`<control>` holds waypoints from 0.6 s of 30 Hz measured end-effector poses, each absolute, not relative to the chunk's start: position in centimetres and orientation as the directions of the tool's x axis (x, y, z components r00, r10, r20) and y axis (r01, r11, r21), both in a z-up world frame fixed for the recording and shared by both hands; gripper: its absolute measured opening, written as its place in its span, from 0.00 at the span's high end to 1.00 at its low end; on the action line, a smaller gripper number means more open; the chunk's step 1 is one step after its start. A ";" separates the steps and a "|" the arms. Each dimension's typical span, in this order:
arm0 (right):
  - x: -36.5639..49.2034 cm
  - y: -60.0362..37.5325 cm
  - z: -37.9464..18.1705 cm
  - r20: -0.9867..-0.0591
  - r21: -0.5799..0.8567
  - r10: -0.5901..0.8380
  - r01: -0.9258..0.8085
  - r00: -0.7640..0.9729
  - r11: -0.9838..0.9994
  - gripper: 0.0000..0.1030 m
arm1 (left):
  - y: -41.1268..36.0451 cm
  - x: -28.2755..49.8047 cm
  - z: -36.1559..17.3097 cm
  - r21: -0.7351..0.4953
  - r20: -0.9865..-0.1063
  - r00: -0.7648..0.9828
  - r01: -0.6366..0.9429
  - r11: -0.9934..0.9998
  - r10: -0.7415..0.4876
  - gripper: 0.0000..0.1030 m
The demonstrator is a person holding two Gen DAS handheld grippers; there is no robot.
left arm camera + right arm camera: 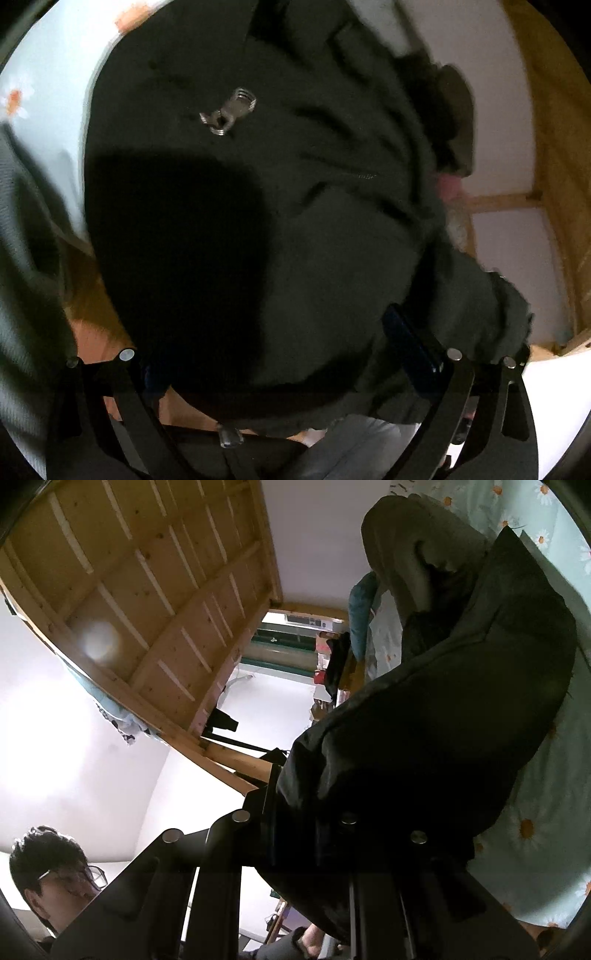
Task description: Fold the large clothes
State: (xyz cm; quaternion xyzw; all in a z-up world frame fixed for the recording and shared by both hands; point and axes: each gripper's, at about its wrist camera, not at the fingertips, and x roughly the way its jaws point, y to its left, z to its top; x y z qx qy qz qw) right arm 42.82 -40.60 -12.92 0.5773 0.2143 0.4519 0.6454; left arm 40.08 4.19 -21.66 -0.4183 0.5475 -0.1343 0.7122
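While dark jacket [461, 686] drapes daisy-print sheet [546, 812] under wooden slats [155, 602], right gripper [306, 812] clamps it; left gripper [280, 354] released.

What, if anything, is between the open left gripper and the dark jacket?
Nothing visible. The left gripper is open with the dark jacket directly ahead, filling the view between its fingers; only its metal zipper pull lies on top. The right gripper is already shut on the fabric.

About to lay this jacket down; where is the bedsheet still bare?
Bare daisy-print sheet runs along the dark jacket, on the right in the right wrist view; the left wrist view shows a strip at upper left. The far end is crowded by a teal pillow and clutter.
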 end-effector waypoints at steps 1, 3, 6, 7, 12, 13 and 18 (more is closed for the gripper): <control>42.9 -40.6 -12.9 0.244 0.939 0.831 -0.334 0.500 -0.075 0.85 | 4.0 40.8 -22.5 -0.766 -0.643 0.321 -0.268 0.585 -0.695 0.07; 42.8 -40.8 -12.9 0.243 0.941 0.827 -0.329 0.507 -0.075 0.85 | 4.1 41.3 -22.7 -0.803 -0.596 0.314 -0.257 0.538 -0.739 0.56; 41.2 -41.3 -12.9 0.222 0.943 0.834 -0.329 0.505 -0.051 0.85 | 4.4 40.9 -20.7 -0.832 -0.553 0.347 -0.189 0.522 -0.757 0.79; 40.8 -41.3 -13.0 0.216 0.943 0.838 -0.329 0.501 -0.046 0.85 | 4.7 40.3 -19.9 -0.841 -0.538 0.353 -0.163 0.516 -0.765 0.81; 35.4 -42.3 -12.7 0.162 0.952 0.844 -0.305 0.511 0.002 0.85 | 5.5 35.6 -13.3 -0.903 -0.407 0.379 -0.029 0.429 -0.831 0.88; 34.6 -42.4 -12.5 0.161 0.952 0.844 -0.306 0.512 0.004 0.85 | 5.7 34.4 -11.5 -0.915 -0.374 0.374 -0.003 0.402 -0.848 0.90; 33.2 -44.1 -10.7 0.147 0.953 0.814 -0.300 0.562 0.034 0.86 | 7.5 35.8 -5.2 -0.919 -0.336 0.411 0.053 0.390 -0.847 0.90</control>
